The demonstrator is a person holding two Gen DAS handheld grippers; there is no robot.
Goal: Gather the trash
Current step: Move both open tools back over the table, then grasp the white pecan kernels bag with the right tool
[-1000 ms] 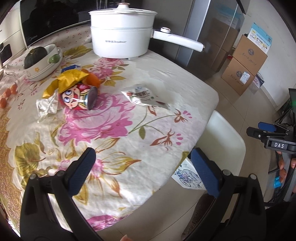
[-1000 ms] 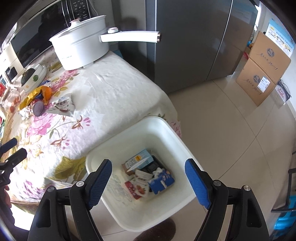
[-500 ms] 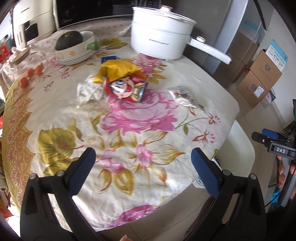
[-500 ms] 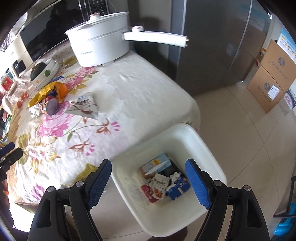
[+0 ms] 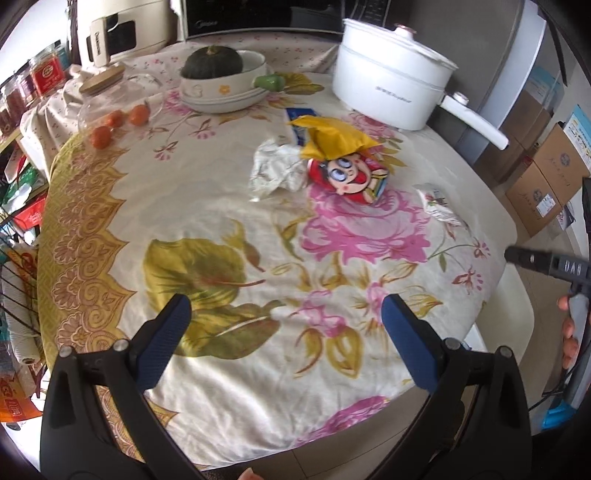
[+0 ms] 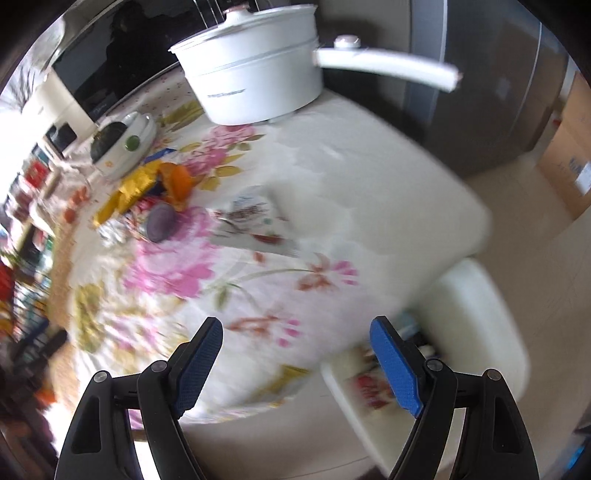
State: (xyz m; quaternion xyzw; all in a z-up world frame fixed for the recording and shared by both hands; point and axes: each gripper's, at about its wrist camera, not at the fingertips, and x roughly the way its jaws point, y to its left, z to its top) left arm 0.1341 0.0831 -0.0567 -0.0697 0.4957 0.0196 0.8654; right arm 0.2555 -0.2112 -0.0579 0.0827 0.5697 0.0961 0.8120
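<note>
Two grippers hang over the floral tablecloth (image 5: 207,206), both with jaws apart and empty: the left gripper (image 5: 282,319) and the right gripper (image 6: 295,345). Trash lies mid-table: a crumpled white wrapper (image 5: 275,170), a yellow foil bag (image 5: 334,138) resting on a red cartoon pack (image 5: 349,177), and a flat white sachet (image 5: 437,203). All look light, thin and crinkly; foil is likely slippery. Pinch at a raised fold or edge. The white bin (image 6: 480,317) stands beside the table.

Home kitchen, floral-clothed table (image 5: 207,236), electric pot (image 5: 391,92), microwave (image 5: 258,16), fridge (image 6: 480,74)
</note>
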